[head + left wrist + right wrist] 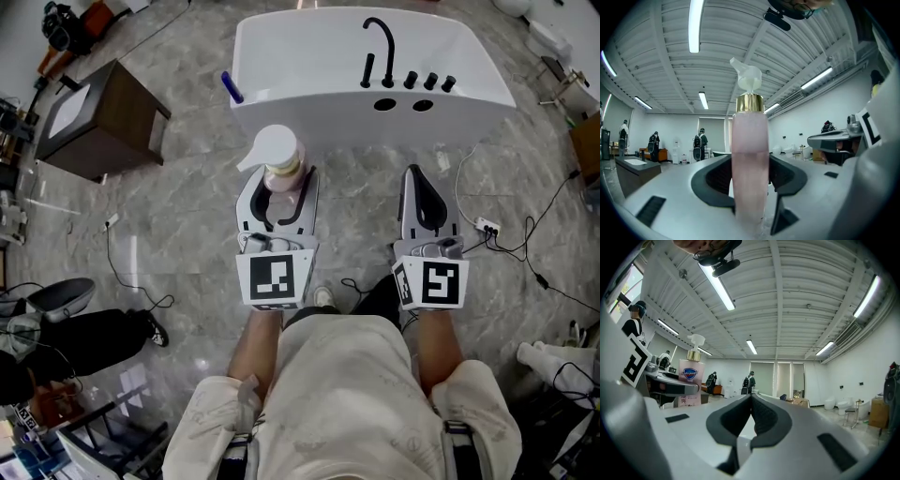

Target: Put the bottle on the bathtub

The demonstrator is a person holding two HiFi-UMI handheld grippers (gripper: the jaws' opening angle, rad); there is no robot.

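Squarely ahead of the left tool (281,199) lies the bathtub (309,33), its near rim facing the person and its long side running across the head view. The tool holds the bottle (281,167) upright, long axis vertical, with the jaws closed on the lower body and the pump head pointing out to the left. The bottle is carried above the floor (187,225), close to the rim but not yet on it. The left hand alone bears the load. The right tool (417,176), jaws together on nothing, hangs level beside it and about as near the tub.

The bottle is translucent pink plastic with a gold collar and a white pump, and the right gripper view shows a blue shield label on its broad face. It will likely be smooth and slightly slippery. The tub is glossy white with rounded corners, and a black faucet (380,52) and knobs stand on its flat ledge. The floor is grey veined stone.
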